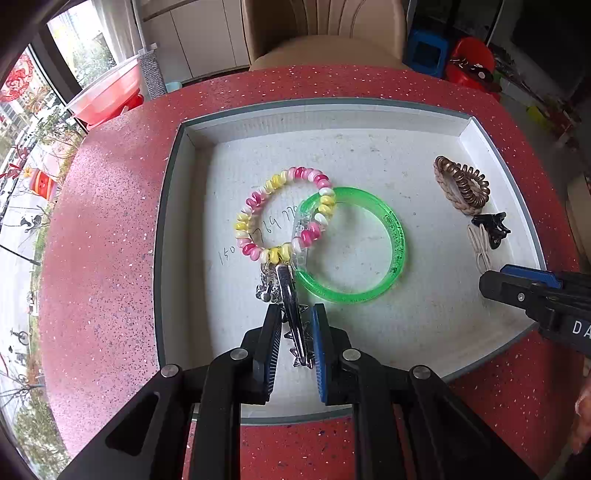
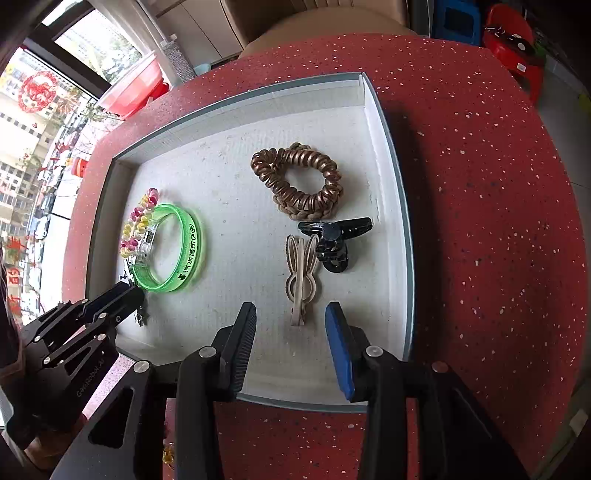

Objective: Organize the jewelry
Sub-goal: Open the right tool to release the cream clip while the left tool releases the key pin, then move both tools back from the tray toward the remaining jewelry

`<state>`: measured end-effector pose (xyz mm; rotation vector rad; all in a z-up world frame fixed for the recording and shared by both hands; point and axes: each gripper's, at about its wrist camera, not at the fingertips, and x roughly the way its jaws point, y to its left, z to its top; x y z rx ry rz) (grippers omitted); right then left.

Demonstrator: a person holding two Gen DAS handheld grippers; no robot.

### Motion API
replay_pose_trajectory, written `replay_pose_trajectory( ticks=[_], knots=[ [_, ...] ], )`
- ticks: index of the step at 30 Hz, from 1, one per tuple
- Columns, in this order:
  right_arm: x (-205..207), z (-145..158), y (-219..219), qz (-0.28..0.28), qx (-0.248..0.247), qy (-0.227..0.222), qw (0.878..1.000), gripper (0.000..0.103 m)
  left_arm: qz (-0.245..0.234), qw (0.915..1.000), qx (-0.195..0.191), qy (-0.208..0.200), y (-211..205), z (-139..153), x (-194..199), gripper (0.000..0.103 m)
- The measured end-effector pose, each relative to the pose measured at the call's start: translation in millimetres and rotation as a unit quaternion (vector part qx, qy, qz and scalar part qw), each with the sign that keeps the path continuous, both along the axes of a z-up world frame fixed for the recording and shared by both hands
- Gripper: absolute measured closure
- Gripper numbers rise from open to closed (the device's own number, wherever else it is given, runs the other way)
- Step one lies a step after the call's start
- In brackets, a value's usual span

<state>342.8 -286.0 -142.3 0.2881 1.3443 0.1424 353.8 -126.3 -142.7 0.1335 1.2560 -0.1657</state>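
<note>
In the tray (image 1: 177, 206) we found the left gripper (image 1: 297, 325) clamped on the silver clip (image 1: 293, 317); the right gripper (image 2: 291, 314) stood released over the rabbit clip (image 2: 301, 273); placement underway, release due next.

Left gripper (image 1: 297, 332) jaws pinch a metal hair clip (image 1: 293, 314) over the tray (image 1: 177, 206).

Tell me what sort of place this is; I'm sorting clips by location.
Probably a home, likely a dining or living area: a red speckled table with a padded chair behind it, plastic stools on the floor, and a window onto apartment blocks.
</note>
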Motion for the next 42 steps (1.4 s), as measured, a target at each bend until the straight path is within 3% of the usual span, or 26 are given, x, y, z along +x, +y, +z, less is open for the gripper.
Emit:
replay_pose_trajectory(
  ticks=[12, 13, 14, 15, 16, 23, 28, 30, 33, 38, 42],
  knots=[
    [-17, 17, 1, -0.007, 0.013, -0.015, 1.000, 0.058, 0.014, 0.9993, -0.033, -0.007, 15, 16, -6, 0.068],
    [-19, 18, 2, -0.008, 0.014, -0.017, 1.000, 0.058, 0.012, 0.9993, -0.033, -0.012, 15, 18, -8, 0.051],
    [-20, 19, 1, -0.008, 0.014, -0.018, 1.000, 0.058, 0.011, 0.9993, -0.029, -0.019, 15, 20, -10, 0.018],
    [-21, 20, 2, -0.008, 0.014, -0.020, 1.000, 0.058, 0.011, 0.9992, -0.027, -0.029, 16, 24, -13, 0.006],
    [-23, 21, 3, -0.008, 0.013, -0.022, 1.000, 0.058, 0.010, 0.9986, -0.028, -0.044, 16, 28, -16, 0.000],
    [-37, 33, 7, -0.014, 0.017, -0.033, 0.999, 0.054, 0.009, 0.9985, -0.027, -0.047, 22, 42, -27, 0.000],
    [-54, 43, 17, -0.007, 0.040, -0.038, 0.998, 0.033, 0.021, 0.9988, -0.017, -0.041, 35, 44, -41, 0.000],
    [-64, 49, 21, -0.002, 0.045, -0.043, 0.998, 0.032, 0.020, 0.9988, -0.004, -0.044, 39, 44, -50, 0.000],
    [-80, 55, 31, 0.005, 0.046, -0.052, 0.998, 0.021, 0.020, 0.9988, 0.003, -0.045, 46, 44, -65, 0.000],
    [-107, 56, 41, 0.000, 0.058, -0.050, 0.997, 0.020, 0.048, 0.9983, -0.021, -0.026, 66, 39, -87, 0.000],
    [-126, 50, 51, -0.002, 0.069, -0.045, 0.997, 0.016, 0.061, 0.9979, -0.016, -0.013, 80, 32, -103, 0.000]
  ],
)
